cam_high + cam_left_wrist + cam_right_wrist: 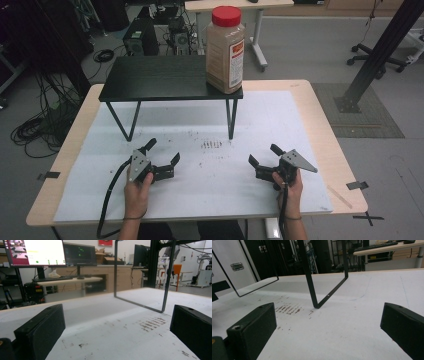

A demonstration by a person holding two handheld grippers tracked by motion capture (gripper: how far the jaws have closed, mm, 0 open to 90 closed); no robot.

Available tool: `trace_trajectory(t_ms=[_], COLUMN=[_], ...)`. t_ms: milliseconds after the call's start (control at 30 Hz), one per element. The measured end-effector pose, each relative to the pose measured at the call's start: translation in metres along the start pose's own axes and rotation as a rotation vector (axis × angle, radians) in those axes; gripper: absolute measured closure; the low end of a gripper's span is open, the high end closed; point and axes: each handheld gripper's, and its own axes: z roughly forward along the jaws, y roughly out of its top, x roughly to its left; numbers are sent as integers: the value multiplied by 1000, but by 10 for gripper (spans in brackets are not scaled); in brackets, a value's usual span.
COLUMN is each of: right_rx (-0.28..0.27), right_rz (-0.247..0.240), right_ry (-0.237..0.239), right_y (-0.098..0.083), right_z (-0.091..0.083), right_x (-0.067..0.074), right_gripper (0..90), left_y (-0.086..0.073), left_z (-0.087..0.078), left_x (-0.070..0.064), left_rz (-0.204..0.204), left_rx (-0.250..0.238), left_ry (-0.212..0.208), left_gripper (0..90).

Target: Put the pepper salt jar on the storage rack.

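while both grippers rest low on the white table sheet (280, 115), i read this as the starting step, with nothing picked up. my left gripper (162, 159) has its jaws wide apart and empty, and so does my right gripper (264, 161). the jar (225, 50), red-lidded and full of brown powder, stands upright on the black stand (160, 77), well ahead of both jaws and above them, nearer the right pair. next i would judge a lift and forward reach, jaws kept apart to straddle the jar's body.
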Motion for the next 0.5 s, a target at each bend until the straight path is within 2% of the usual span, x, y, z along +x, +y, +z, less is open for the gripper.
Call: trace_trajectory(t_ms=[500], right_rx=[3], right_rz=[7], right_ry=[-5], right_y=[-1], right_z=[-1], right_x=[-1], right_gripper=[0], left_y=[0], left_z=[0], left_x=[0], left_rz=[-5], left_rx=[1], left_ry=[1], left_gripper=[2])
